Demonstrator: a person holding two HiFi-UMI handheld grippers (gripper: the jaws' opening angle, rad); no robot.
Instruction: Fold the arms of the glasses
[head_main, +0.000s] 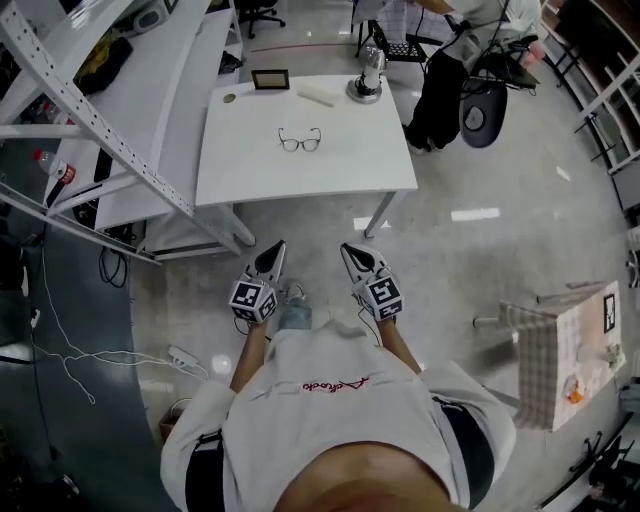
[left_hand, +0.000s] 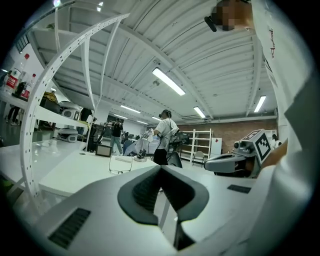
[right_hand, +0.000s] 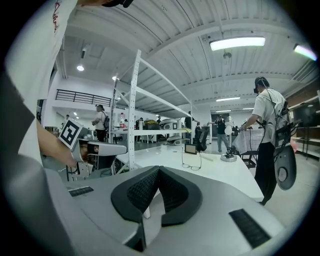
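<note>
While the glasses (head_main: 300, 141) sit on the white table (head_main: 250, 170) in the upper middle of the head view, both claws are nowhere near them (they hang in the lower middle of the frame, over the grey floor, close in front of the person's body). The glasses are on their own near the middle of the tabletop with both arms spread open, pointing toward the top of the frame as far as I can tell. The left claw (head_main: 279, 245) is closed all the way. Its own camera shows the two dark pads meeting at the tip with nothing between them. Same deal for the right claw (head_main: 345, 247): pads pressed together, holding nothing. The two claws sit side by side, a little apart, tips aimed up toward the table.

Along the far edge of the table there's a small dark picture frame (head_main: 270, 79), a white block (head_main: 319, 94) to its right, and a grey stand with a round base (head_main: 365, 88) right of that, all well apart from the glasses. Another person (head_main: 455, 60) in a white top stands by the table's upper right corner. White perforated shelving (head_main: 90, 110) runs down the upper left, and a checked bag (head_main: 560, 355) stands on the floor at the right edge
</note>
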